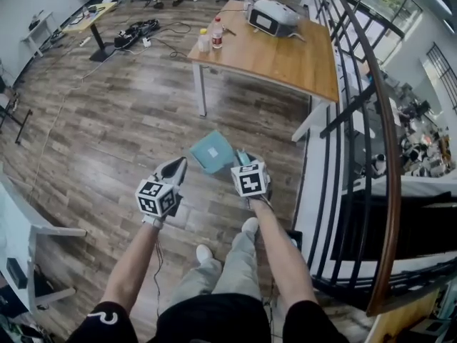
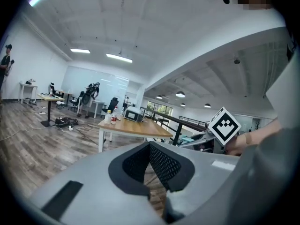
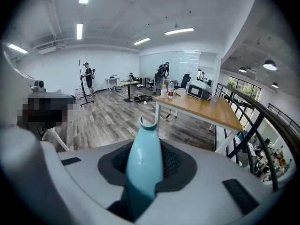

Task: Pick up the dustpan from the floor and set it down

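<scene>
Right claw (image 3: 149, 146) round dustpan (image 1: 213, 151) handle, open floor (image 3: 117, 111) ahead

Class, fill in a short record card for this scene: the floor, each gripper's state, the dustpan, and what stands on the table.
Floor: wood planks
Left gripper: jaws together, nothing between them
Right gripper: shut on the dustpan
Dustpan: teal, ahead of the person's feet; whether it is clear of the floor cannot be told
Table: wooden top, holding bottles and a grey machine
</scene>
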Demonstrator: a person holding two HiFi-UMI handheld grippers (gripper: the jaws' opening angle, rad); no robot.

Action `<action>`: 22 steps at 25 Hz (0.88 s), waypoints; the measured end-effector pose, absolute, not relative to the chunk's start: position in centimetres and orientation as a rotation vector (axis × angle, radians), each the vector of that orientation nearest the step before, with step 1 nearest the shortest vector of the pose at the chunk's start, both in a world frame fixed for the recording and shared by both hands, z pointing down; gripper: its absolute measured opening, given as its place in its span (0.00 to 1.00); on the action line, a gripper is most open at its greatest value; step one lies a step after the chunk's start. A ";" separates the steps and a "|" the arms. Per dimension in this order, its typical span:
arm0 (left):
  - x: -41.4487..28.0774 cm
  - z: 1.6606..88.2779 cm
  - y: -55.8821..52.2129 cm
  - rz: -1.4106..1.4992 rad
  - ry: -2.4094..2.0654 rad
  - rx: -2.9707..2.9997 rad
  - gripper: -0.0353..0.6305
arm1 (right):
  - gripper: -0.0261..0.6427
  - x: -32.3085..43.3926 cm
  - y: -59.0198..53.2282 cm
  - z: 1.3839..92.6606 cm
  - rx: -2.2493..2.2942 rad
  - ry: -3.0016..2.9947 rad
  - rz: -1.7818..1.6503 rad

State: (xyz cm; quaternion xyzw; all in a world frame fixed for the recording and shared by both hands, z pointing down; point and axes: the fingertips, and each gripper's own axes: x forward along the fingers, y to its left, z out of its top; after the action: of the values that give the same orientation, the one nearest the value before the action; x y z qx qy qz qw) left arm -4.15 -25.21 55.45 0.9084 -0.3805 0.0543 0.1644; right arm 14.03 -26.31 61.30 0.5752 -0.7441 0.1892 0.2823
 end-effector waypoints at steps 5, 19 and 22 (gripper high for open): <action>-5.7 49.8 -24.0 0.125 -1.088 2.665 0.05 | 0.17 13.6 -25.4 53.0 1.588 -2.044 0.449; -12.4 42.1 -20.7 0.033 -1.159 2.719 0.05 | 0.17 12.7 -21.7 40.3 1.670 -2.116 0.342; -12.9 41.6 -20.9 0.029 -1.169 2.723 0.05 | 0.17 12.7 -21.8 39.4 1.674 -2.134 0.326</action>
State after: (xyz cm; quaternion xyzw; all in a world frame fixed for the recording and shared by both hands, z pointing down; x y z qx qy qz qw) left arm -12.90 -20.90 41.62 0.9152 -0.3929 0.0098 0.0887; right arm 12.66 -21.85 39.45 0.5999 -0.7649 0.1167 0.2036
